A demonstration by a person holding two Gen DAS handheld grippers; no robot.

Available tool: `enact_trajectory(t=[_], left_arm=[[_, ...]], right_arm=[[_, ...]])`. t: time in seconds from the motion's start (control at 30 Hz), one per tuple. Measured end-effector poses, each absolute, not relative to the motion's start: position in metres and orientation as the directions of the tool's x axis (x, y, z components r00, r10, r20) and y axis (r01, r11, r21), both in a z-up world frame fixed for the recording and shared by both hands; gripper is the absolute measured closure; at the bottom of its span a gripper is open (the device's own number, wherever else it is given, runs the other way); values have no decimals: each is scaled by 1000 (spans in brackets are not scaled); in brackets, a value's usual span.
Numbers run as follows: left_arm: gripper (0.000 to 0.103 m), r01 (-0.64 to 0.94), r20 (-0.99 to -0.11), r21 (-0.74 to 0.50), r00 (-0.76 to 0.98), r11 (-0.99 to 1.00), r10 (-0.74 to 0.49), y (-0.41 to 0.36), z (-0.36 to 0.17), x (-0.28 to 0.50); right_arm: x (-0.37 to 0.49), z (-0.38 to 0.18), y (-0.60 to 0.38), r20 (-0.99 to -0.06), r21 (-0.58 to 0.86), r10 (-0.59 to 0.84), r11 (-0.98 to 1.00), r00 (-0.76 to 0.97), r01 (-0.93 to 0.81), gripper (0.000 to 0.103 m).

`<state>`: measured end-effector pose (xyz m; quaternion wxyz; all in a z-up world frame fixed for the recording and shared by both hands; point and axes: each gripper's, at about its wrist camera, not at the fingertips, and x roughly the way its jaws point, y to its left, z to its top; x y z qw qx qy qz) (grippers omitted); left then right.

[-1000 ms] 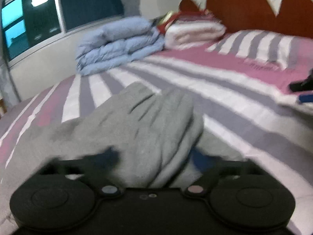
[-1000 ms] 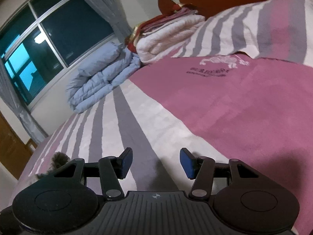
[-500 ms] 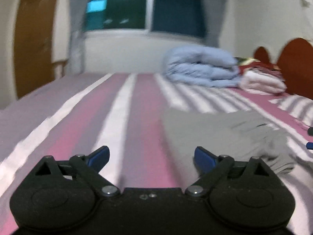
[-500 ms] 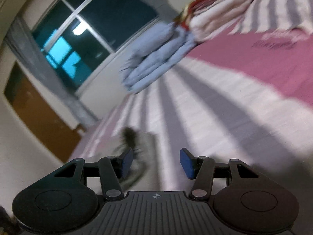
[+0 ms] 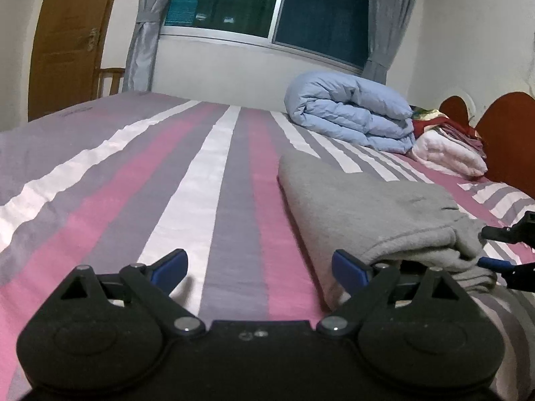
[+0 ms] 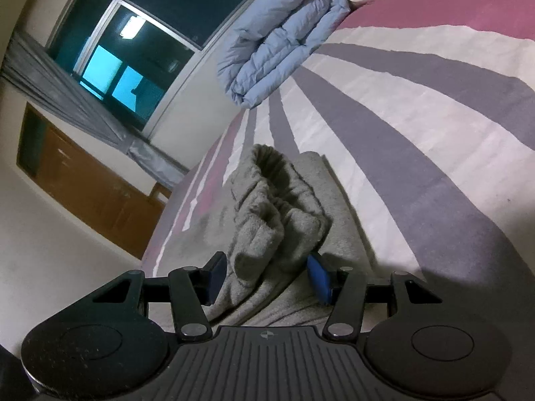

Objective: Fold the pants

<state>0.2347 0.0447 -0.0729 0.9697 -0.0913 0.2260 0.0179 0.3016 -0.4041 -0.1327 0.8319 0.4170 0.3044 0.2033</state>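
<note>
The grey pants (image 5: 374, 214) lie folded in a thick stack on the striped bedspread (image 5: 187, 200), on the near side of the rolled blue duvet (image 5: 351, 113) that sits toward the window.

The left gripper (image 5: 260, 267) hangs low over the bedspread, tilted slightly downward, just beside the near corner of the pants. Its jaws stand wide, having narrowed a little in the last moment, with only bare striped cloth between them. Its right blue pad (image 5: 347, 269) is close against the stack's lower edge; whether it touches the cloth is hard to tell from this angle.

The right gripper (image 6: 266, 279) comes at the pants from the opposite end, also angled a little downward and rolled, so the room leans in its view. Its jaws are about half apart and straddle a bunched, rumpled fold of the grey fabric. The cloth fills much of the gap, but the pads do not visibly press on it. In the left wrist view the right gripper's fingertips (image 5: 495, 262) show at the pants' far end.
</note>
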Motion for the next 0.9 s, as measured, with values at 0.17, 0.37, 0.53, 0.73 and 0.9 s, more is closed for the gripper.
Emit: enact_trajectory(t=[0.17,0.37,0.53,0.73,0.9], left_arm=[[16,-78,-433,-174,901,982,-5,49,-72,229],[16,-111,-432,-171,901,979,27,59,-70,223],[16,-157,-449,-193,892,969,55,70,-72,224],[16,-136,-451,-177,891,975,42,63,-70,222],[16,-113,-433,-149,900,982,38,51,-68,210]], right_arm=[[326,-148,-401,-327,866,601,499,729,-23,43],[316,-108,-401,-101,920,658,348,746,-182,73],[294,-127,-406,-270,887,533,461,802,-8,73],[299,-137,-409,-325,857,531,516,783,6,73],[296,-145,-413,-310,886,554,462,773,24,70]])
